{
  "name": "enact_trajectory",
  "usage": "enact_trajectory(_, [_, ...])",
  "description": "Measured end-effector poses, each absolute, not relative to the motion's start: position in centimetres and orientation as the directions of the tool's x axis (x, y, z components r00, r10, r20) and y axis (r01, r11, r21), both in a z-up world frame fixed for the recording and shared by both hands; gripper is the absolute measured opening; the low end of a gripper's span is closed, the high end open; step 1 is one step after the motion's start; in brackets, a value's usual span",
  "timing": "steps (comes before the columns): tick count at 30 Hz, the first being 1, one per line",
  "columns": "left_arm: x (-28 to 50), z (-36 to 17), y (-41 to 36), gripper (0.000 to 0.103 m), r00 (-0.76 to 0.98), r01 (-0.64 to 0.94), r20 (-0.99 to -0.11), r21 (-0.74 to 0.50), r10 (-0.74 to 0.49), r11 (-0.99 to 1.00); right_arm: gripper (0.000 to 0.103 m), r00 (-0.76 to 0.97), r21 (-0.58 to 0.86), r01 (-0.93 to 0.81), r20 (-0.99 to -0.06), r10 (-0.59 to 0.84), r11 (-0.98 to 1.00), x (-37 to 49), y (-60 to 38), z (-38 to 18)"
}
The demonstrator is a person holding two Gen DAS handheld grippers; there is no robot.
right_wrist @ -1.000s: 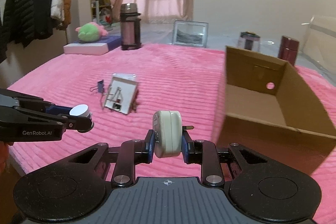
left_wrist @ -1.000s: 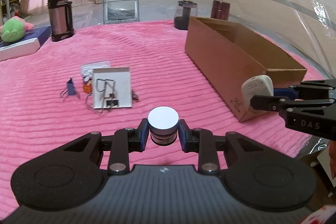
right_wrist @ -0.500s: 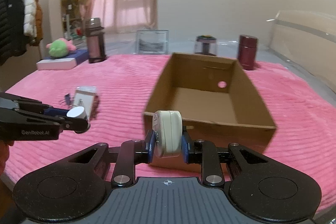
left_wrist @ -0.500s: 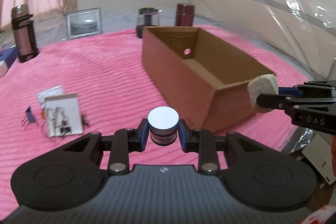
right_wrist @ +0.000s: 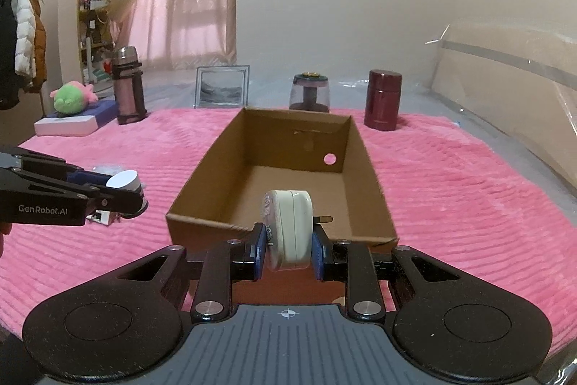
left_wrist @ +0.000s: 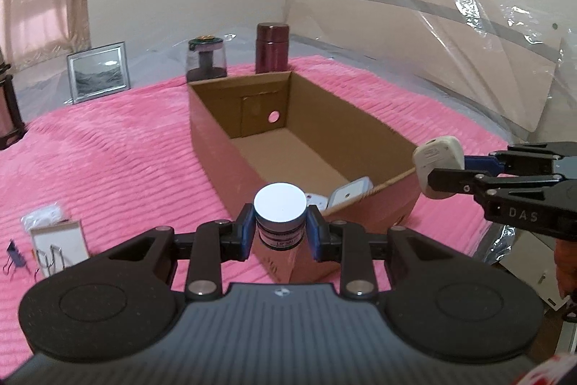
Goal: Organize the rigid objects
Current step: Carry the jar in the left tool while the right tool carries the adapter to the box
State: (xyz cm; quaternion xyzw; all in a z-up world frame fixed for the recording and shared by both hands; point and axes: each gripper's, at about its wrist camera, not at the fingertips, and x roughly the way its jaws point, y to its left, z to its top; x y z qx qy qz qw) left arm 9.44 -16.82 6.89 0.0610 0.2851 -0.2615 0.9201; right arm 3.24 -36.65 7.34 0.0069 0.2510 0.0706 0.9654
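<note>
My left gripper (left_wrist: 280, 231) is shut on a small jar with a white lid (left_wrist: 280, 204), held just before the near corner of the open cardboard box (left_wrist: 223, 147). Off to the right in that view, my right gripper (left_wrist: 438, 183) grips a white plug adapter (left_wrist: 436, 154) beside the box's near right corner. In the right wrist view the right gripper (right_wrist: 288, 246) is shut on that plug adapter (right_wrist: 288, 226) over the near wall of the box (right_wrist: 274, 175), and the left gripper (right_wrist: 124, 195) with the jar (right_wrist: 124, 181) hovers to the left. Two small white items (left_wrist: 346, 193) lie inside the box.
A white card with binder clips (left_wrist: 57, 244) and a blue clip (left_wrist: 14, 257) lie on the pink blanket (left_wrist: 126, 168) at the left. A picture frame (right_wrist: 221, 91), a dark thermos (right_wrist: 128, 85), a glass jar (right_wrist: 310, 92) and a maroon canister (right_wrist: 384, 100) stand behind the box. A plush toy (right_wrist: 72, 98) rests far left.
Both grippers have travelled right and slightly up toward the box, still holding the jar and the adapter. The box now sits straight ahead, its inside showing; the clips have slid left.
</note>
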Motion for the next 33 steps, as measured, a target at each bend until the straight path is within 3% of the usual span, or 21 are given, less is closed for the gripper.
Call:
enact_trajectory(7, [11.6, 8.2, -19.0, 0.025, 0.673, 0.580, -0.548, -0.024, -0.496, 0.814, 0.022, 0.865, 0.030, -0.165, -0.476, 0.159, 0.986, 5.0, -37.8, 8.4])
enact_trajectory(14, [15.0, 9.1, -21.4, 0.025, 0.627, 0.655, -0.577, 0.028, -0.522, 0.756, 0.022, 0.819, -0.032, -0.287, -0.526, 0.228, 0.957, 9.1, -39.0, 9.5])
enact_trajectory(25, [21.8, 7.3, -25.4, 0.025, 0.518, 0.754, -0.699, 0.101, -0.493, 0.648, 0.022, 0.653, -0.133, -0.522, -0.698, 0.294, 0.843, 18.5, -39.3, 8.1])
enact_trajectory(33, [25.3, 4.0, -28.3, 0.025, 0.456, 0.794, -0.788, 0.151, -0.414, 0.589, 0.022, 0.523, -0.153, -0.615, -0.813, 0.255, 0.774, 23.9, -38.8, 3.9])
